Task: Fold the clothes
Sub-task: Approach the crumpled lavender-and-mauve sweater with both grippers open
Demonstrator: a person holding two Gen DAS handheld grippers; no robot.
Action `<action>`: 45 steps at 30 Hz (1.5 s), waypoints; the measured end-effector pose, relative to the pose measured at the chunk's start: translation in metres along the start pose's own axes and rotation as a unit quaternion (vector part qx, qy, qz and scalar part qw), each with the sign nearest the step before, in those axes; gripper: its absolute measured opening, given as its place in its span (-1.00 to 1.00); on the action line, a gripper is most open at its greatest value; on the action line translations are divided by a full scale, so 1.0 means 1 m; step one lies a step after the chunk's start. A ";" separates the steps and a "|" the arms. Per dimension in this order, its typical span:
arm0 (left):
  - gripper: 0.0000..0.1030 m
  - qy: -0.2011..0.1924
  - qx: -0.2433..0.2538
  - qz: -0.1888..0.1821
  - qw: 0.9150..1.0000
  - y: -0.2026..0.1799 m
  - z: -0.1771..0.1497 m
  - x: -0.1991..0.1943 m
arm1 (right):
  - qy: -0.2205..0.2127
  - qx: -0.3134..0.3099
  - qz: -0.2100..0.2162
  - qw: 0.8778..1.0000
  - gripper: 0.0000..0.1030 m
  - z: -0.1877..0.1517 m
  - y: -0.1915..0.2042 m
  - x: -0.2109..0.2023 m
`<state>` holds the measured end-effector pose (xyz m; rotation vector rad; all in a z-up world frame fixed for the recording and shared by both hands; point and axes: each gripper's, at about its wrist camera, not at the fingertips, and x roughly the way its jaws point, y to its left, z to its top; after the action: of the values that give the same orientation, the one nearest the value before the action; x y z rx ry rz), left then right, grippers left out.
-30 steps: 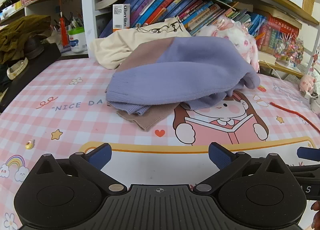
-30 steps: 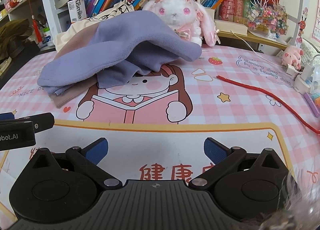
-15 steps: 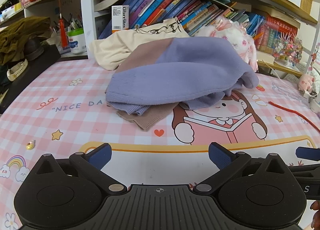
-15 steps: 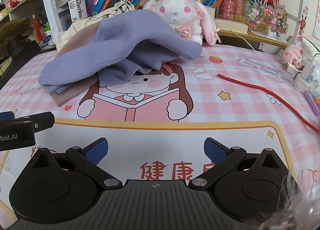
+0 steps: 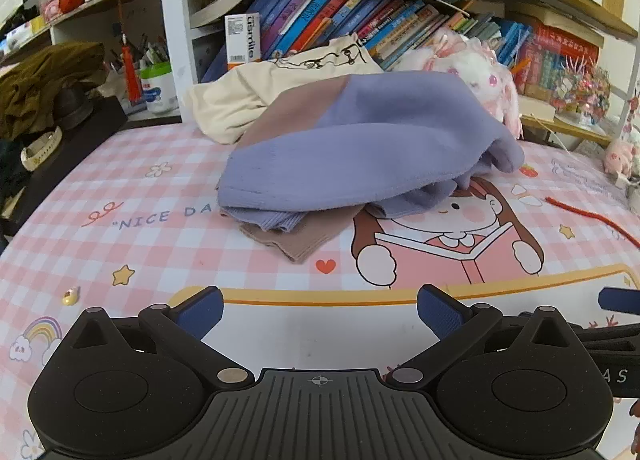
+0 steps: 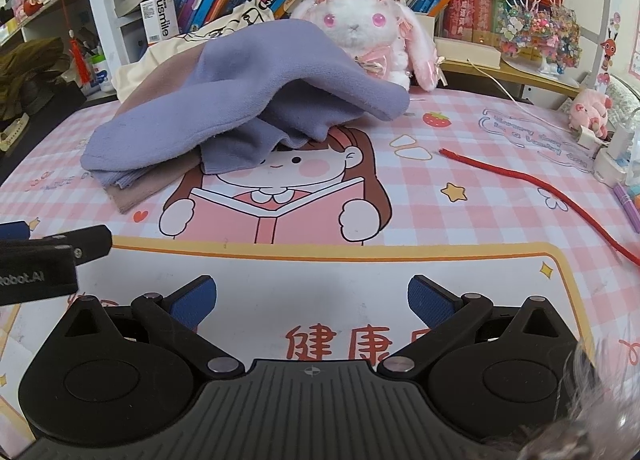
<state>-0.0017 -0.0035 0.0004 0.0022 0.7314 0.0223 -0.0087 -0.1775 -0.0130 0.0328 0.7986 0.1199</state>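
Observation:
A crumpled lavender and mauve sweater (image 5: pixel 360 156) (image 6: pixel 248 108) lies heaped on the pink checked table mat (image 5: pixel 160 244), toward the back. A cream garment (image 5: pixel 280 88) (image 6: pixel 168 60) is bunched behind it against the bookshelf. My left gripper (image 5: pixel 319 310) hovers low over the mat's front, open, with nothing between its blue pads. My right gripper (image 6: pixel 312 300) sits beside it to the right, also open and empty. Both are well short of the sweater. The other gripper's tip shows at each view's edge.
A white plush rabbit (image 6: pixel 368 40) sits behind the sweater. A red cord (image 6: pixel 540 188) crosses the mat at right. Chargers and a small pink pig toy (image 6: pixel 592 108) crowd the right edge. Bookshelves (image 5: pixel 360 20) stand behind; dark clothes and a watch (image 5: pixel 40 148) lie at left.
Both views have crept slightly toward the sweater. The grippers stay open and the clothes have not moved.

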 end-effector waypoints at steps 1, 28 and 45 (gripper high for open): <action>1.00 0.000 0.000 0.000 1.000 0.000 0.000 0.000 | 0.000 -0.001 0.000 1.000 1.00 0.000 0.000 0.000; 1.00 0.005 -0.019 -0.025 1.000 0.000 0.000 0.000 | -0.011 -0.010 0.012 1.000 1.00 0.000 0.001 -0.004; 1.00 0.024 -0.041 -0.048 0.998 -0.007 -0.006 0.002 | 0.004 -0.018 0.034 0.999 1.00 0.000 -0.008 -0.001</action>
<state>-0.0042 -0.0103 -0.0055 -0.1125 0.7766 -0.0383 -0.0087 -0.1859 -0.0136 0.0250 0.8039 0.1993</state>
